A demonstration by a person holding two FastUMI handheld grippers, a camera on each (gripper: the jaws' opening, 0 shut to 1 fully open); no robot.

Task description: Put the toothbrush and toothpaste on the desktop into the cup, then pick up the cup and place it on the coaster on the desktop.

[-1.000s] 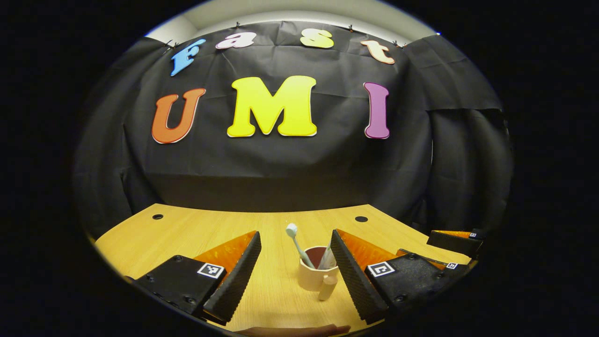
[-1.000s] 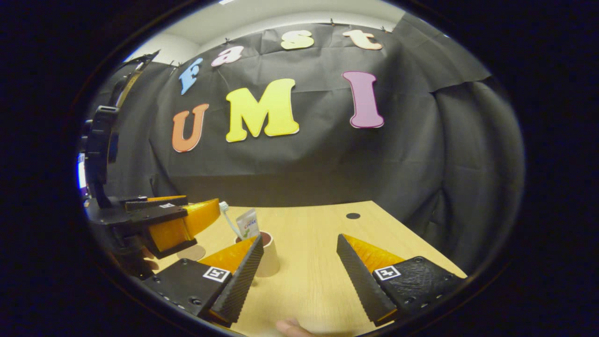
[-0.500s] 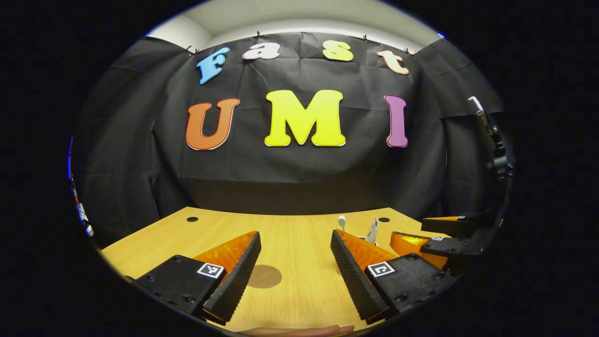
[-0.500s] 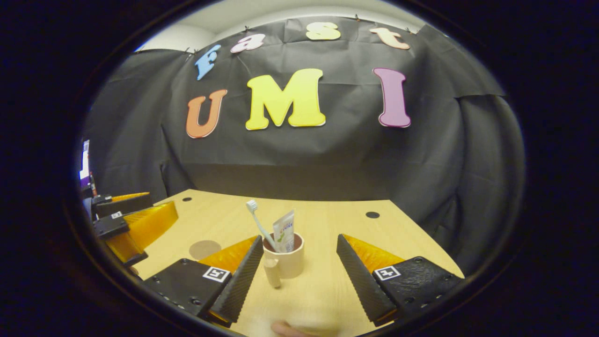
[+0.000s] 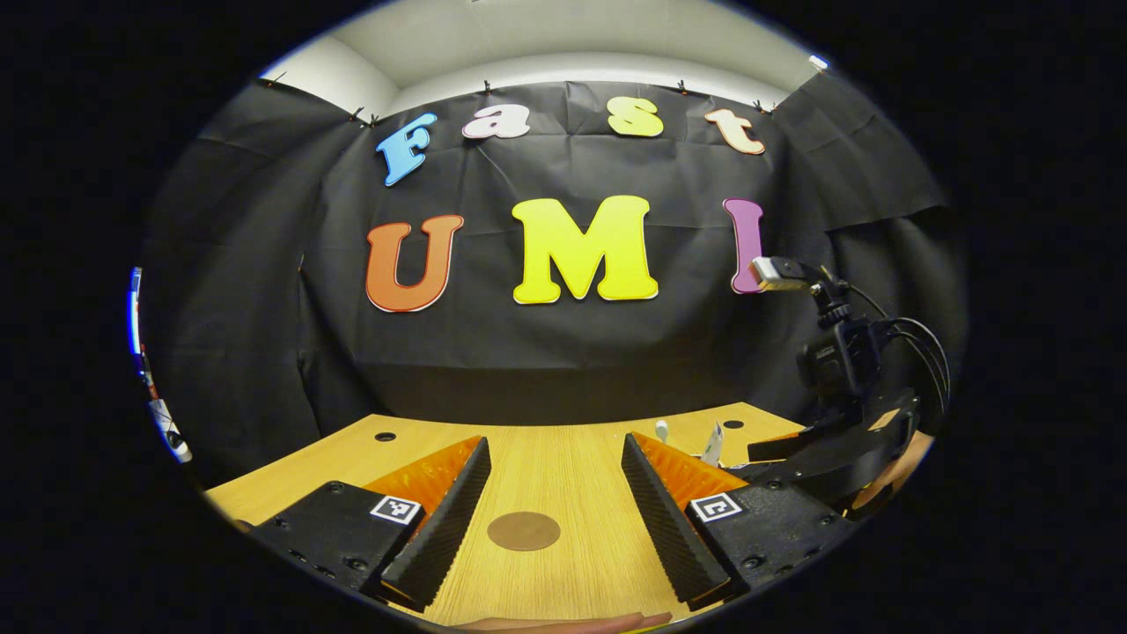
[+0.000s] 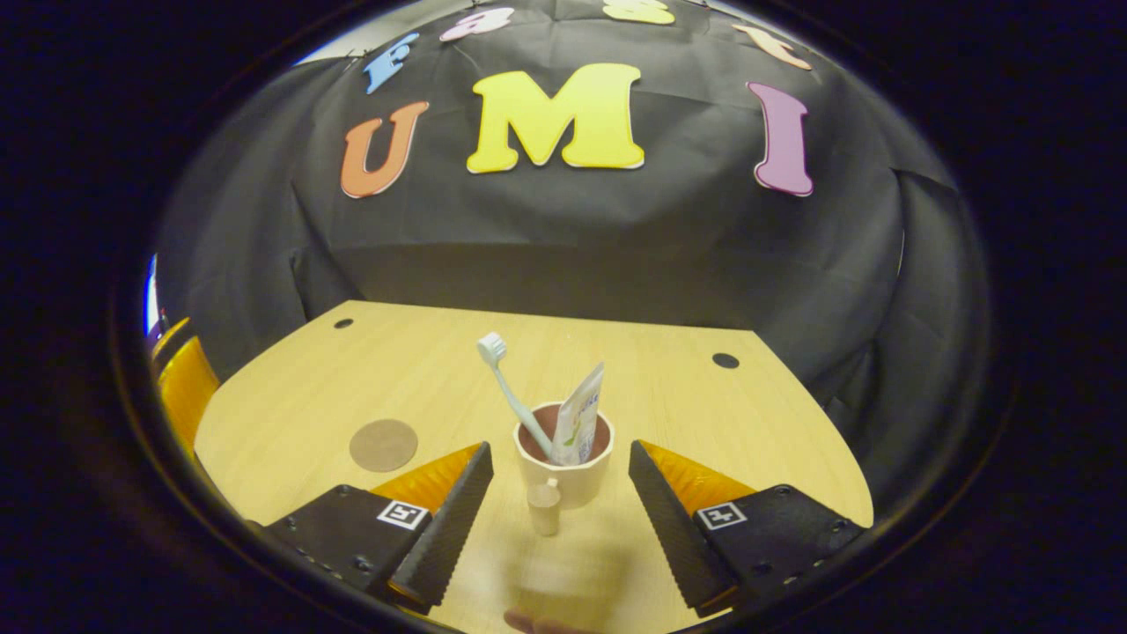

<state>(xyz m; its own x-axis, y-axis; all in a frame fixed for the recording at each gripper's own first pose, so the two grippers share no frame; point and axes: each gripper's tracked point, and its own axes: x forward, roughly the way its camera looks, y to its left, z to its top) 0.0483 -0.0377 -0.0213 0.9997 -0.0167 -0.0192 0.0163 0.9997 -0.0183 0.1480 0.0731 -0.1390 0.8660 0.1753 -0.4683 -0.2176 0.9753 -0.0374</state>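
Lining up: right gripper (image 6: 560,515) spread wide astride cup (image 6: 564,467) | toothbrush (image 6: 512,393), toothpaste (image 6: 579,416) inside | left gripper (image 5: 555,515) wide over coaster (image 5: 524,531) | risk: finger clips handle, cup tips.

wooden desk (image 6: 669,387) (two round holes (image 6: 725,360)) before black cloth (image 6: 616,229).

Left gripper (image 5: 555,506): jaws spread wide, both ribbed fingers low in the left gripper view, nothing between them, no contact. Right gripper (image 6: 561,506): jaws likewise spread wide at the bottom of the right gripper view, pressing on nothing. In the left gripper view the right gripper sits at the right edge, camera mast upright, a bit of the holding hand (image 5: 907,458) behind it.
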